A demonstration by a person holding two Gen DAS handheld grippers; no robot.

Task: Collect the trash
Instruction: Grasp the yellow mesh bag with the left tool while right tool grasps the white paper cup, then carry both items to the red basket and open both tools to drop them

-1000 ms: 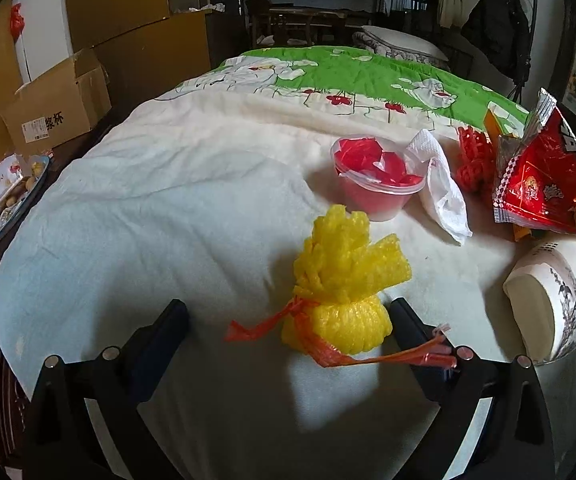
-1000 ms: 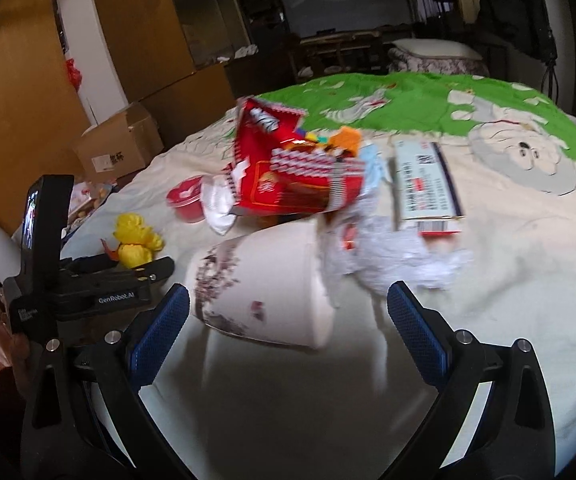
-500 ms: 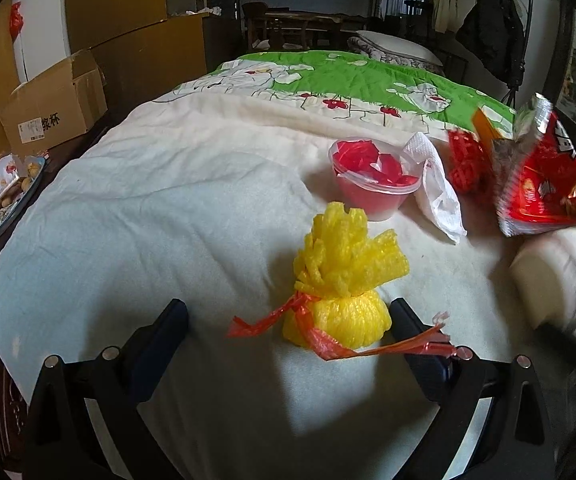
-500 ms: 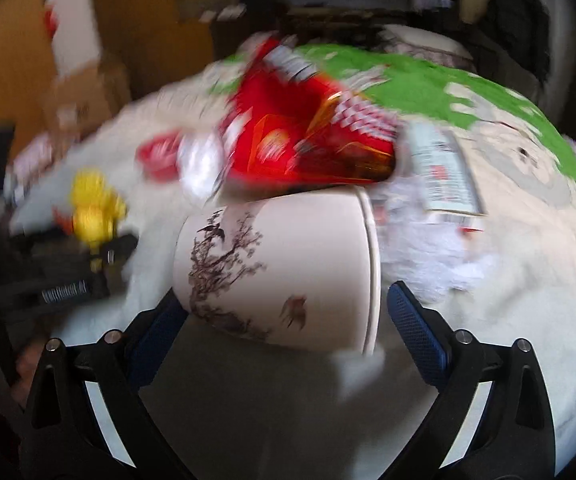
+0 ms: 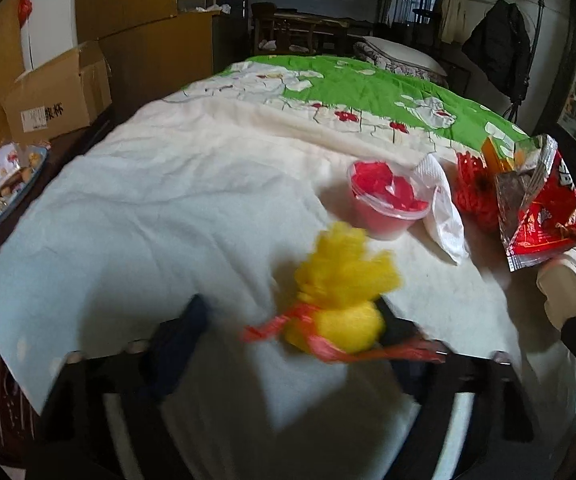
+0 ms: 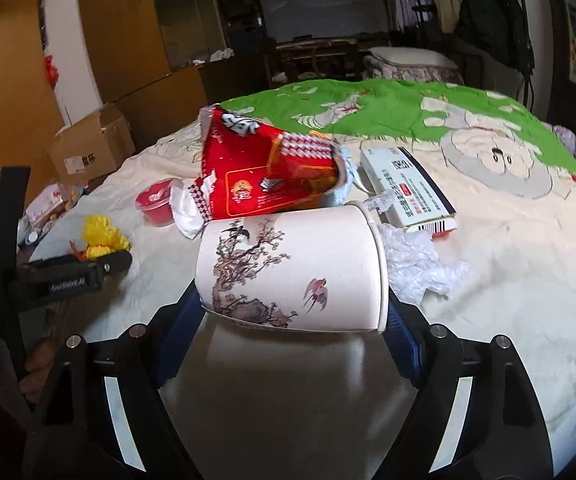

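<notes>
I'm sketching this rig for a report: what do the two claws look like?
Both are black, angular frames with silver bolts and white side strips. The right claw has ribbed blue pads. The left claw is blurred; its body bears small white lettering.

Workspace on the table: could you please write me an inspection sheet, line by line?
Surface: cream and green tablecloth, wrinkled.
Job's things: paper cup on its side; yellow mesh bundle; red snack bag; red plastic tub; white tissue; crumpled plastic; printed carton.
Clutter: cardboard box and snack plate beside the table.
Grippers: left gripper has just been closing, the bundle between its jaws, not yet clamped; right gripper has just closed on the cup.
Cables: nothing seen.
Surroundings: wooden cabinets, hanging coat.
</notes>
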